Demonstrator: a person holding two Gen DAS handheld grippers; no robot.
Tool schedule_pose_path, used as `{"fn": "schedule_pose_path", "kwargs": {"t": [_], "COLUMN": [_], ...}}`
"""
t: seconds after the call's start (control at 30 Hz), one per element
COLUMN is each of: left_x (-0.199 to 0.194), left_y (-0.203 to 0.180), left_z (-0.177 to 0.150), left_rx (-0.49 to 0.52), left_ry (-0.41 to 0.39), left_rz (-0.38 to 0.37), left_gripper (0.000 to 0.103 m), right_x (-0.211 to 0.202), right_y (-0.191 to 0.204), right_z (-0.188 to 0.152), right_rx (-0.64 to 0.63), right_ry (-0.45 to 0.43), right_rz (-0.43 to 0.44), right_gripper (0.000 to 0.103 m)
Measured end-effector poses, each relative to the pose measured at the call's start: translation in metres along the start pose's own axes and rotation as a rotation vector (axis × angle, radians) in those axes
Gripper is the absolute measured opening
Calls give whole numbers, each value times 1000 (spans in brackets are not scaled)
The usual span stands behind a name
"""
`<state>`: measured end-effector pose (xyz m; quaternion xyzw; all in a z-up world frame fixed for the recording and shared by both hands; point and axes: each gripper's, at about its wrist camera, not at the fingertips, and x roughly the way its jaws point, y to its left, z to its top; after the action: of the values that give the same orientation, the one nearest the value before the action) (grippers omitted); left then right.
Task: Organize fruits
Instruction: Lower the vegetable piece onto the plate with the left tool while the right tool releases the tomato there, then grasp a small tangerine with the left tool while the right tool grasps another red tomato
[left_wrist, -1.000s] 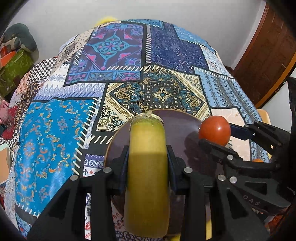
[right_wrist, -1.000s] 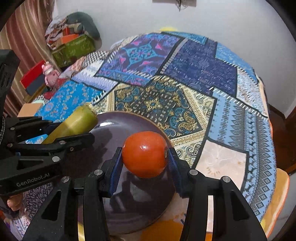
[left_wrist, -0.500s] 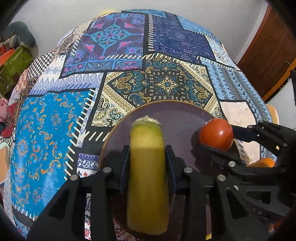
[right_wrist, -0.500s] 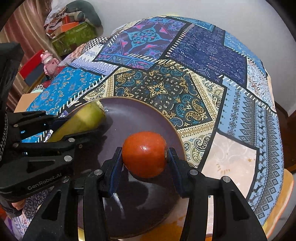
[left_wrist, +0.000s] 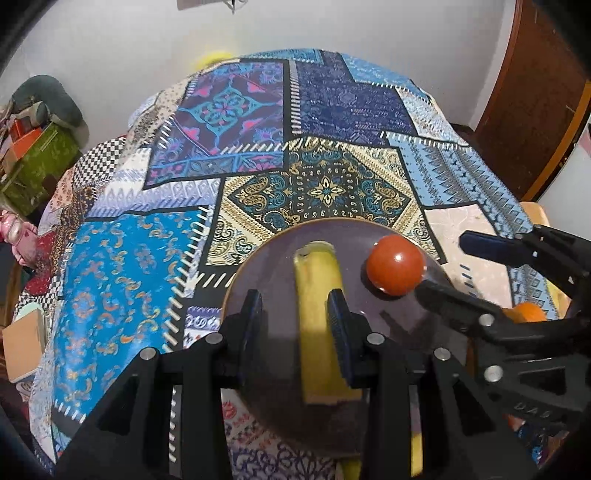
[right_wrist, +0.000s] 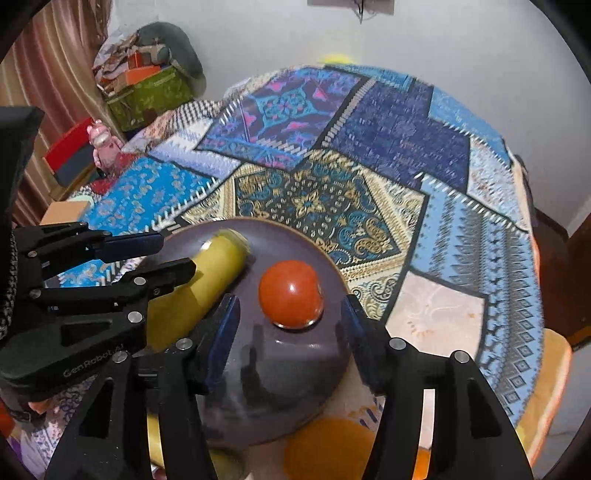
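A dark purple plate (left_wrist: 273, 254) (right_wrist: 295, 387) sits on the patchwork tablecloth. A yellow-green banana (left_wrist: 317, 317) (right_wrist: 207, 280) lies on it, and a red tomato (left_wrist: 394, 264) (right_wrist: 290, 293) rests on the plate beside it. My left gripper (left_wrist: 297, 317) is open, its pads apart on either side of the banana. My right gripper (right_wrist: 288, 325) is open, its pads wide of the tomato and just behind it.
An orange fruit (left_wrist: 524, 313) (right_wrist: 328, 446) lies by the plate's near edge, with another yellow banana (right_wrist: 155, 439) under the plate's near rim. Boxes and clutter (right_wrist: 144, 85) stand beyond the table's far left. A wooden door (left_wrist: 535, 92) is at the right.
Both grippers have opened and let go: the banana and the tomato now lie on the plate. Both grippers have drawn back a little.
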<state>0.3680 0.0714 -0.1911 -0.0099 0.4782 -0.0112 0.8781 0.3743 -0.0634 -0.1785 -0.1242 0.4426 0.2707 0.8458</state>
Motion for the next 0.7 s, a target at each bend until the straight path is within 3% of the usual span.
{"fn": "schedule_pose_path", "kwargs": {"t": [0.23, 0.57, 0.7], "left_x": [-47, -106, -113], "left_y": [3, 5, 2], "left_z": [-11, -52, -75], "left_rx": [-14, -45, -42], "left_ry": [-62, -122, -107], "left_rz": [2, -18, -27], "left_gripper": [38, 68, 69], "right_x": [-45, -101, -105], "right_y": [-2, 0, 6], "right_z": [-10, -56, -84], "right_rx": [28, 75, 86], "right_ry": [-90, -180, -164], "right_rz": [-8, -35, -41], "right_gripper": [58, 64, 66]}}
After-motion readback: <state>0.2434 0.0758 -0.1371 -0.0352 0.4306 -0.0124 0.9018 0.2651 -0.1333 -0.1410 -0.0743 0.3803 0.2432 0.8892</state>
